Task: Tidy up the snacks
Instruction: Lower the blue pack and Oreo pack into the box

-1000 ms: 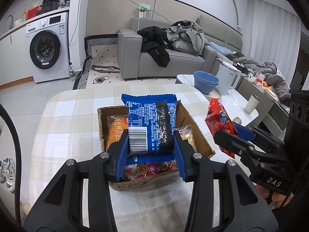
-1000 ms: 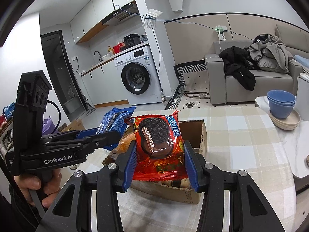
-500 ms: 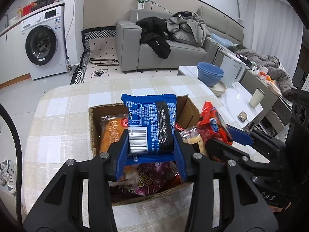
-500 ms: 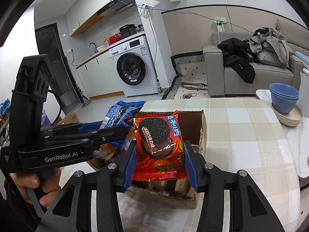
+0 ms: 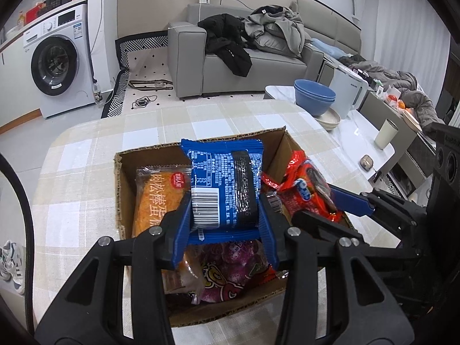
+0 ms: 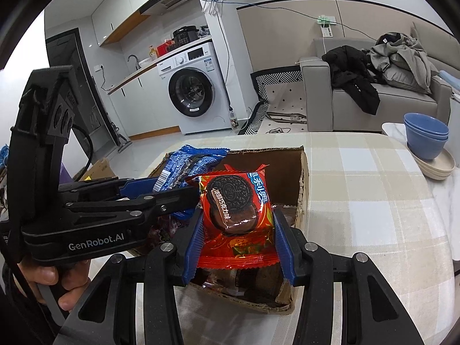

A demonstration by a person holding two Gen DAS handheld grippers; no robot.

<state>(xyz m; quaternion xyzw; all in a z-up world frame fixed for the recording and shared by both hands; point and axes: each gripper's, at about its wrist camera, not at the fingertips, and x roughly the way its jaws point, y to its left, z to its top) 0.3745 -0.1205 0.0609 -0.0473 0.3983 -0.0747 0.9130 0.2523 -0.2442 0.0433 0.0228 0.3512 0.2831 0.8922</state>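
Left wrist view: left tool point(image 5: 225, 215) clenched on blue pack point(image 5: 225, 185), barcode side up, long axis running away from the camera along the fingers. Pack hangs above the open box point(image 5: 119, 189), over its middle; an orange pack point(image 5: 156, 198) lies in the box to the left, a purple pack point(image 5: 230, 270) below the tool. Right tool point(image 5: 330, 204) enters from the right, gripping the red pack point(image 5: 304, 189) over the box's right wall. The box sits on the checked surface point(image 5: 74, 189).

Right wrist view: right tool point(image 6: 237, 235) clenched on red pack point(image 6: 237, 212), cookie face up, above the box's near right corner point(image 6: 302, 172). Left tool point(image 6: 161, 189) is just beside it, to the left.

Judgement: both drops go straight down; left pack is better centred, red pack needs a slight inward shift.
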